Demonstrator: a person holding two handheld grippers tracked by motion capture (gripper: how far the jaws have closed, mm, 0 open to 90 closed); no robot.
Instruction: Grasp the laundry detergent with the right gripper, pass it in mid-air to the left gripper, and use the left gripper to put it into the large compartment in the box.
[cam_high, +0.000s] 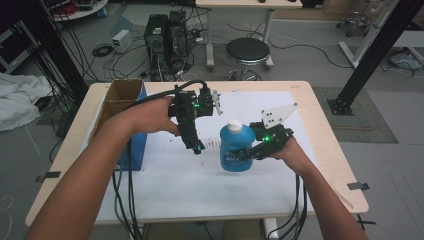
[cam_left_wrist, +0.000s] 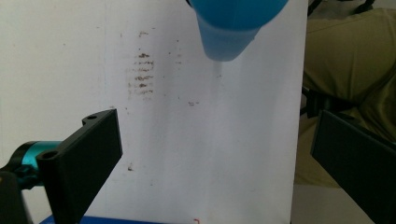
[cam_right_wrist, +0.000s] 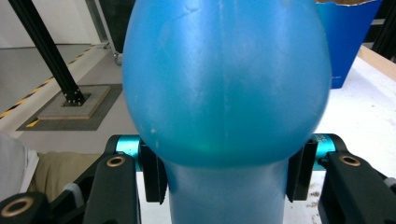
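A blue plastic bottle (cam_high: 235, 147) with a white cap stands upright over the white sheet (cam_high: 200, 185) at mid table. My right gripper (cam_high: 246, 153) comes in from the right and is shut on it. In the right gripper view the two pads (cam_right_wrist: 154, 173) clamp the narrow waist of the bottle (cam_right_wrist: 224, 84). My left gripper (cam_high: 197, 146) hangs left of the bottle, pointing down and apart from it. The left gripper (cam_left_wrist: 215, 161) is open with nothing between its jaws, and the bottle (cam_left_wrist: 233, 28) shows at that view's top edge. Whether the bottle's base touches the sheet I cannot tell.
A blue box (cam_high: 126, 107) with an open cardboard top stands at the table's left side. Brown smears (cam_left_wrist: 142, 74) mark the sheet near the bottle. Beyond the far edge are a black stool (cam_high: 247, 50) and computer towers (cam_high: 165, 37).
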